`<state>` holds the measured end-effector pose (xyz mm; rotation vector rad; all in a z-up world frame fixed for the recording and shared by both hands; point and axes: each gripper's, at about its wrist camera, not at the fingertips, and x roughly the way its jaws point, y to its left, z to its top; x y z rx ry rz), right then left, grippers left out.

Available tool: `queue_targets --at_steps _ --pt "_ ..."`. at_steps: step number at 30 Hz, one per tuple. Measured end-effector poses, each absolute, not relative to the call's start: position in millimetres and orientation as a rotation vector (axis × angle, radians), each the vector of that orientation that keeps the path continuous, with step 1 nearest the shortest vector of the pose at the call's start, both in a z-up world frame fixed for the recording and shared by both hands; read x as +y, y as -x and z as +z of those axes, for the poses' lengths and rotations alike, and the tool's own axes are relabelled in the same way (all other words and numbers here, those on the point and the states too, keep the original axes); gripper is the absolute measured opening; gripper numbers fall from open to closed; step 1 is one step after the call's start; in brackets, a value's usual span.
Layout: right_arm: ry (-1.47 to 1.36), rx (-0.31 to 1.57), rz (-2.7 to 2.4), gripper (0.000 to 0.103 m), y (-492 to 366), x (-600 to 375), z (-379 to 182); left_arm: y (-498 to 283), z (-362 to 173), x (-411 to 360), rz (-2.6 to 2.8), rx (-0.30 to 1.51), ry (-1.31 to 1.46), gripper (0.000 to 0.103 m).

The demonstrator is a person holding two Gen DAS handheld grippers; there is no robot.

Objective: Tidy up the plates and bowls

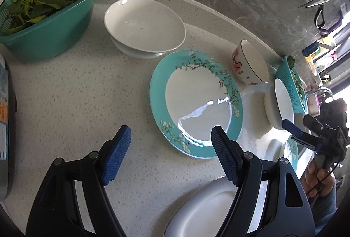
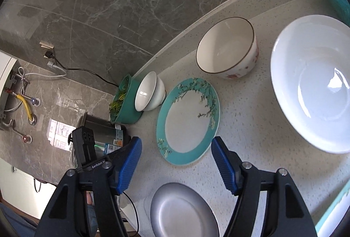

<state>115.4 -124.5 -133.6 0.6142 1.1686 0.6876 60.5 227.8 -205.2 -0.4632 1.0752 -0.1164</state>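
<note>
A shallow round stainless-steel dish (image 2: 182, 211) lies nearest, at the near edge of the pale speckled stone counter (image 1: 72, 92), just below and between the blue pads of both tools. The right gripper (image 2: 174, 165) hangs over it with jaws apart and nothing between them. The left gripper (image 1: 170, 153) is likewise spread wide and empty, its right pad overlapping the near rim of the turquoise-rimmed porcelain plate with a blossom-branch pattern (image 1: 196, 103) in the view; whether it touches, I cannot tell.

That plate lies flat in the middle of the counter. Beyond it to the left, two plain white ceramic bowls, nested (image 1: 144, 27), stand just beside a teal plastic colander basin full of leafy greens (image 1: 43, 16). Far right of the plate stands a cream bowl with a dark rim line and red floral print (image 1: 249, 66). Further right stands a wide white shallow bowl (image 2: 315, 83), large in the right wrist view. A steel canister with a printed label (image 2: 107, 134) stands at the left end.

The crockery is glazed, so it should be stiff, fairly heavy, slick under the pads and apt to chip. The flat plate offers only its rim: a jaw would need to slip under the raised edge and pinch the turquoise band, probably at the near side. The bowls are best taken across the wall at the lip. The steel dish looks lighter and tougher, but just as slippery.
</note>
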Motion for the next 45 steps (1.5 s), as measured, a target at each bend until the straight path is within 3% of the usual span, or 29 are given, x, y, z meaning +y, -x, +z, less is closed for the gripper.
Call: queue_targets --at_steps 45 --pt "-0.686 1.3 0.646 0.07 -167.6 -103.6 -194.9 -122.5 -237.5 212.0 -0.126 1.165 0.466 0.072"
